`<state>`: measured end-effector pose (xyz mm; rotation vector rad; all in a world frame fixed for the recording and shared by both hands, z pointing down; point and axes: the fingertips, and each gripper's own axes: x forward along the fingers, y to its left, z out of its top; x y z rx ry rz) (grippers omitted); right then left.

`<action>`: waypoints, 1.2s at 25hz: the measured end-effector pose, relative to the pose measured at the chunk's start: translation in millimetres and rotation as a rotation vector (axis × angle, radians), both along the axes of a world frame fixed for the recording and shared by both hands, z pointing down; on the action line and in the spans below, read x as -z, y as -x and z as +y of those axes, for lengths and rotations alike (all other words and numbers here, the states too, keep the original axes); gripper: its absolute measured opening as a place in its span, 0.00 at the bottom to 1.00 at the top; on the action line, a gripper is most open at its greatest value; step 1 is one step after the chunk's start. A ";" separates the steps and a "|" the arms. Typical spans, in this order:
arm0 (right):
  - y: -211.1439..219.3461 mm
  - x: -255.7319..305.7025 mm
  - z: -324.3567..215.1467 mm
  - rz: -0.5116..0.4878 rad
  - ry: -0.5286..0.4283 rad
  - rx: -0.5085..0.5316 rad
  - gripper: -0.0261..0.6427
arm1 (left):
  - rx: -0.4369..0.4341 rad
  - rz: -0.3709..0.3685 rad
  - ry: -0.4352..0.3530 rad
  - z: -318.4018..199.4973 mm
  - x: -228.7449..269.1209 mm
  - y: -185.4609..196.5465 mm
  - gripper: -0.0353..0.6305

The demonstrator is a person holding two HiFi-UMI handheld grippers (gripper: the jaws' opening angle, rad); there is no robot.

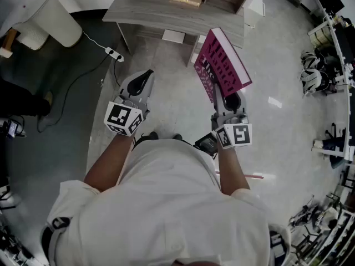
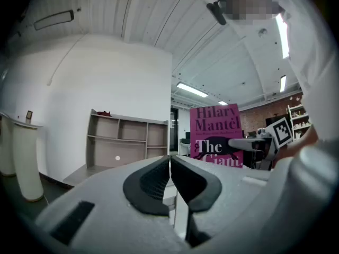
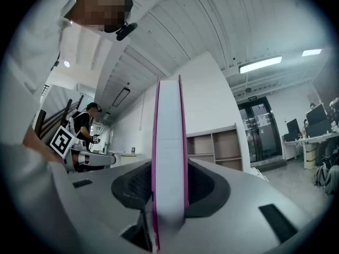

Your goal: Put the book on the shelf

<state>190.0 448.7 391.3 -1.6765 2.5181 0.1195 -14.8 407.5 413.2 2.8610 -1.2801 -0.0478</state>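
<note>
We're carrying the book toward the shelf.
Our right gripper (image 3: pixel 169 189) is clamped on the pink book (image 1: pixel 222 65), held upright; our left gripper (image 2: pixel 170 176) is closed and empty. The shelf (image 2: pixel 127 137) stands ahead, so next we step in and line up a compartment.

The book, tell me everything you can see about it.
The book is a closed volume with a magenta cover, black and white lettering reading Hilary Mantel, and a white page block. It stands roughly upright in the air, clamped at its lower edge between the right gripper's jaws, short of the shelf.
</note>
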 end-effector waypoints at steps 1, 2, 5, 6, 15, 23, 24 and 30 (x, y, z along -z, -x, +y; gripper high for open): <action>2.5 0.0 2.9 -0.007 0.001 0.001 0.25 | 0.001 0.000 -0.002 2.5 0.9 3.0 0.09; 5.0 0.0 6.0 -0.012 0.002 0.003 0.25 | 0.003 -0.001 -0.004 5.1 1.6 5.9 0.09; 11.6 1.8 15.1 -0.012 -0.002 0.006 0.25 | 0.000 -0.006 -0.011 12.7 4.6 13.1 0.09; 12.5 3.9 16.5 -0.011 -0.005 0.004 0.25 | -0.002 -0.008 -0.015 13.5 7.0 14.4 0.09; -1.7 -2.2 23.8 0.000 -0.029 0.001 0.25 | -0.012 0.005 -0.031 14.7 0.0 7.3 0.09; -3.8 -14.3 23.2 0.012 -0.037 0.018 0.25 | -0.016 0.025 -0.022 15.1 -11.6 10.4 0.09; -4.9 -16.2 18.9 0.016 -0.038 0.022 0.25 | -0.013 0.026 -0.021 11.3 -13.7 9.2 0.09; -14.1 -36.0 4.5 -0.002 -0.019 0.027 0.25 | -0.003 0.021 0.001 0.4 -31.9 3.0 0.09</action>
